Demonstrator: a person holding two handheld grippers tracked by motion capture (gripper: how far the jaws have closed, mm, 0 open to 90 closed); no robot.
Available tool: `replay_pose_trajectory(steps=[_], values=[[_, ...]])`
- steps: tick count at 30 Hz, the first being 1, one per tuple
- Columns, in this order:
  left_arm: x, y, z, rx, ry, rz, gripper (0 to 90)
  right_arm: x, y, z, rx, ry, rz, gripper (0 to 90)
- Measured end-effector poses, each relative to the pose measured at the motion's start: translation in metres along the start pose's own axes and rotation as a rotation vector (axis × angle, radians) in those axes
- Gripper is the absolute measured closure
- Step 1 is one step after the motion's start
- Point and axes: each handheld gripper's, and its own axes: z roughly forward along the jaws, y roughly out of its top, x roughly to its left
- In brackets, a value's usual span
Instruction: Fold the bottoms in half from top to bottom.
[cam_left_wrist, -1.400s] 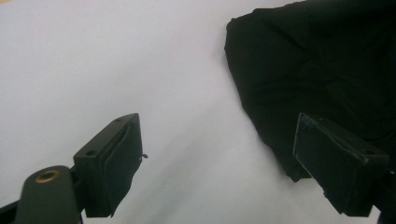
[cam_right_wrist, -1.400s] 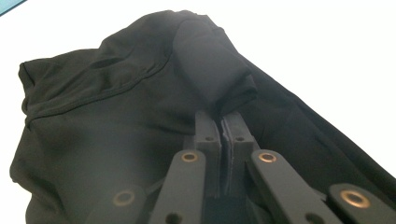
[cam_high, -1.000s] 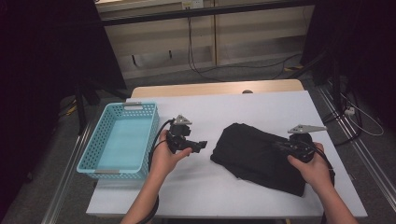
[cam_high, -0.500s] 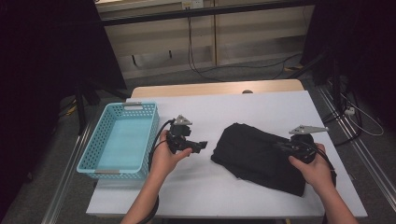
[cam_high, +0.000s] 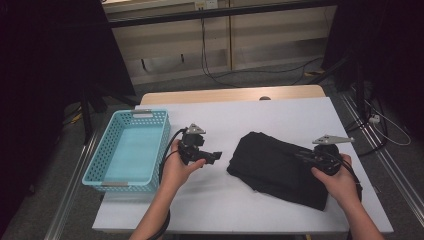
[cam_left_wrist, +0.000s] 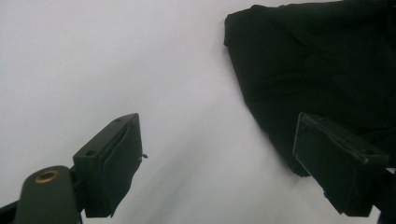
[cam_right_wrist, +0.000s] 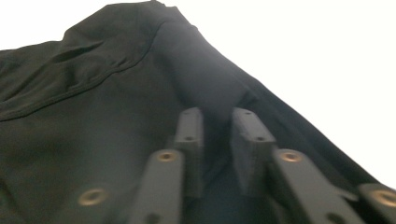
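Cloth (cam_high: 280, 167): black folded garment, flat on the white surface (cam_high: 225, 210), right of centre; near edge runs close to the person's side of the surface.
Right gripper (cam_high: 306, 156): resting on the cloth's right end, held by the right hand (cam_high: 337, 177). In the right gripper view the jaws stand a narrow gap apart, a raised fold of the cloth (cam_right_wrist: 205, 79) rising just beyond the tips. Jaws have just been opening; pads do not appear to press on the fabric, so I read it as letting go, not gripping.
Left gripper (cam_high: 215, 156): held in the left hand (cam_high: 177, 170), jaws wide open, nothing between them. Hovers over bare surface, just beside the cloth's left edge, apart from it.
Key relation: cloth lies to the right of the left gripper; in the left gripper view the cloth's near corner (cam_left_wrist: 280, 140) sits just beyond the right-hand jaw. Right hand is the nearer, already on the cloth.
Long axis: runs from the far-left corner to the near-right corner, a diagonal across the surface; narrower end points toward the left gripper.
Basket (cam_high: 107, 170): light blue, perforated walls, nothing in it, at the far left of the surface, beyond the left hand, well apart from the cloth.
Judgement: next move likely needs a fresh hold on the cloth; basket lies leftward.
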Motion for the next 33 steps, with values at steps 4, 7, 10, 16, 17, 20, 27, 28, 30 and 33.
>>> replay_pose_trajectory(steps=[4,7,10,16,17,20,27,28,30,33], values=[[0.0,0.0,0.0,-0.006,0.003,-0.008,15.5,0.008,0.001,-0.003,0.001,0.017,-0.027,63.5],[-0.001,0.0,-0.001,-0.009,0.001,-0.009,15.5,0.018,0.002,-0.003,0.012,0.047,-0.062,60.4],[-0.001,0.0,-0.001,-0.008,-0.001,-0.009,15.5,0.028,-0.001,-0.004,0.024,0.078,-0.089,58.6],[0.0,-0.001,-0.002,0.006,0.001,-0.007,15.5,0.041,-0.014,-0.009,0.048,0.115,-0.12,57.5],[0.0,-0.001,-0.002,0.009,0.003,-0.005,15.5,0.044,-0.017,-0.01,0.053,0.122,-0.123,58.3],[-0.001,-0.003,-0.002,0.008,0.003,-0.01,15.5,0.054,-0.024,-0.013,0.066,0.163,-0.153,65.1],[-0.002,-0.011,-0.002,0.029,-0.003,-0.016,15.5,0.062,-0.034,-0.012,0.09,0.161,-0.184,55.0],[-0.002,-0.012,-0.002,0.03,-0.003,-0.009,15.5,0.062,-0.038,-0.009,0.089,0.156,-0.194,53.9],[-0.001,-0.015,-0.002,0.028,0.001,-0.015,15.5,0.061,-0.038,-0.009,0.086,0.149,-0.19,54.4],[0.0,-0.019,-0.001,0.029,0.003,-0.017,15.5,0.057,-0.037,-0.012,0.084,0.124,-0.217,81.2]])
